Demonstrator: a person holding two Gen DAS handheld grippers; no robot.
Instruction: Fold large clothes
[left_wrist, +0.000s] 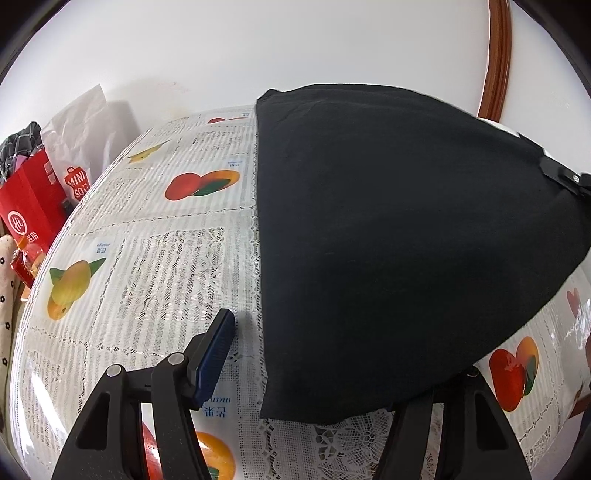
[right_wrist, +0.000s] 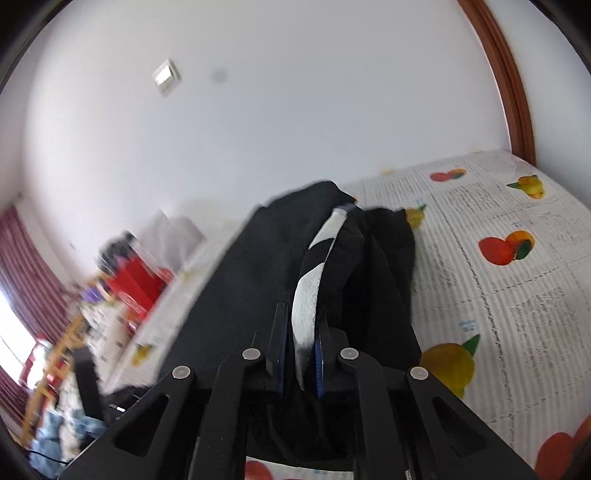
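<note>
A large black garment (left_wrist: 388, 240) lies on the table (left_wrist: 166, 258), and its right side is drawn up off the surface. My left gripper (left_wrist: 332, 354) stands open at the garment's near edge. Its left finger (left_wrist: 216, 350) rests clear of the cloth, while the right finger is hidden under the fabric. In the right wrist view my right gripper (right_wrist: 301, 321) is shut on a bunched fold of the black garment (right_wrist: 258, 288), with a white patch (right_wrist: 306, 302) showing between the pads. Part of the right gripper (left_wrist: 569, 181) shows at the garment's raised right edge.
The table carries a lace cloth with fruit prints (right_wrist: 498, 295). Red bags (left_wrist: 29, 210) and a white paper bag (left_wrist: 85, 125) stand by the wall beyond the table's left edge. A wooden door frame (left_wrist: 496, 59) rises behind. Clutter and a red curtain (right_wrist: 22, 258) are at the left.
</note>
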